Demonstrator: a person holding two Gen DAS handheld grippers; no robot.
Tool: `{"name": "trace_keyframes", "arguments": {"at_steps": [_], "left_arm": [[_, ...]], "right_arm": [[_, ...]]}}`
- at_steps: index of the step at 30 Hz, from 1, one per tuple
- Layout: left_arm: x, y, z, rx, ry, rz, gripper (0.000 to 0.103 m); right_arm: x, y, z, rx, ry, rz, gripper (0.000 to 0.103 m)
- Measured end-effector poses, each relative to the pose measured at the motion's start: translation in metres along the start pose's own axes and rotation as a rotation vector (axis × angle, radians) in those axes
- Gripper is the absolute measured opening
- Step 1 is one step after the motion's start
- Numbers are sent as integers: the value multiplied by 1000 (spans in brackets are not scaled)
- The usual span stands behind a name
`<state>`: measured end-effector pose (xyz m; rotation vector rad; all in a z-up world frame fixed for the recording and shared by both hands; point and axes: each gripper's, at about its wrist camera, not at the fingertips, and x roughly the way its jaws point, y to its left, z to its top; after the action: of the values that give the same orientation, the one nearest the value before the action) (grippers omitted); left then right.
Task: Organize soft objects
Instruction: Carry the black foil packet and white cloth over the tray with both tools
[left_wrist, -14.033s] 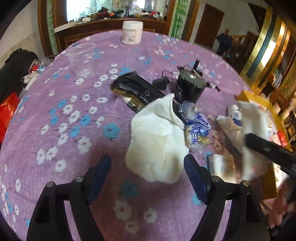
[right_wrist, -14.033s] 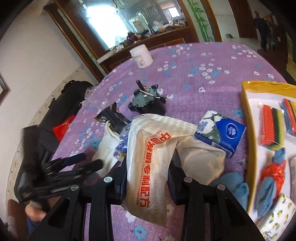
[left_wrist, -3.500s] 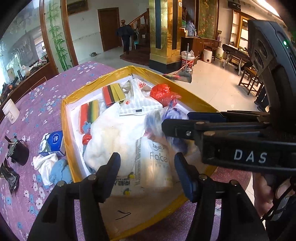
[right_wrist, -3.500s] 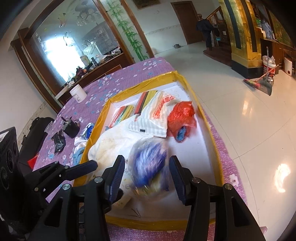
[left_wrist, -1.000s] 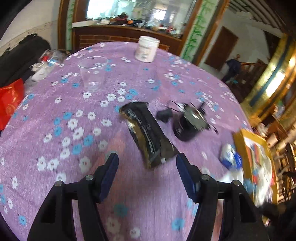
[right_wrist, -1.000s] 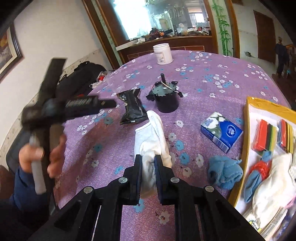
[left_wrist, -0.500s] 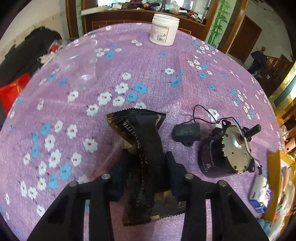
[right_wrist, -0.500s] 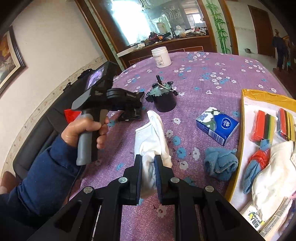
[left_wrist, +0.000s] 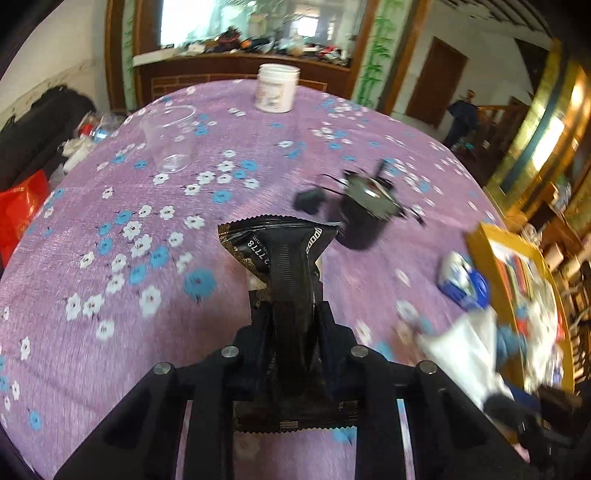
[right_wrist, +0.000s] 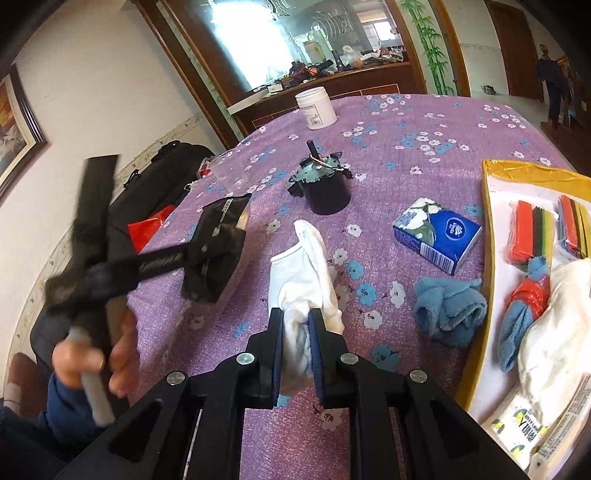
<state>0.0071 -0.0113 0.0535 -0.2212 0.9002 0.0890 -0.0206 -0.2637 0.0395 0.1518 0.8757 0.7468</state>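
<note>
Glossy foil pouch (left_wrist: 284, 258), white cloth (right_wrist: 306, 273)

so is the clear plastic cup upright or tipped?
Upright: the clear cup stands on its base on the purple tablecloth, rim up. Contents: cannot tell.

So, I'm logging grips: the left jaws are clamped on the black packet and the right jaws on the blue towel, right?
Not quite. The right gripper is clamped on the white cloth; the blue towel lies loose on the table, as the right wrist view shows. The left gripper does hold the black packet.
</note>
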Motion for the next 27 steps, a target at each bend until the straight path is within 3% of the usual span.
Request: {"name": "trace_keyframes", "arguments": {"at_steps": [12,22,27], "left_arm": [[-11,-50,-21,112,-5,-75,23],[-27,-107,-20,210,-27,-148,23],[-30,-143,-17,257,-12,-227,23]], "right_arm": [[-25,-17,-1,62,-57,-38,15],[-75,-46,2,125,-176,-69,15],[-103,-74,4,185,-243,-118,15]]}}
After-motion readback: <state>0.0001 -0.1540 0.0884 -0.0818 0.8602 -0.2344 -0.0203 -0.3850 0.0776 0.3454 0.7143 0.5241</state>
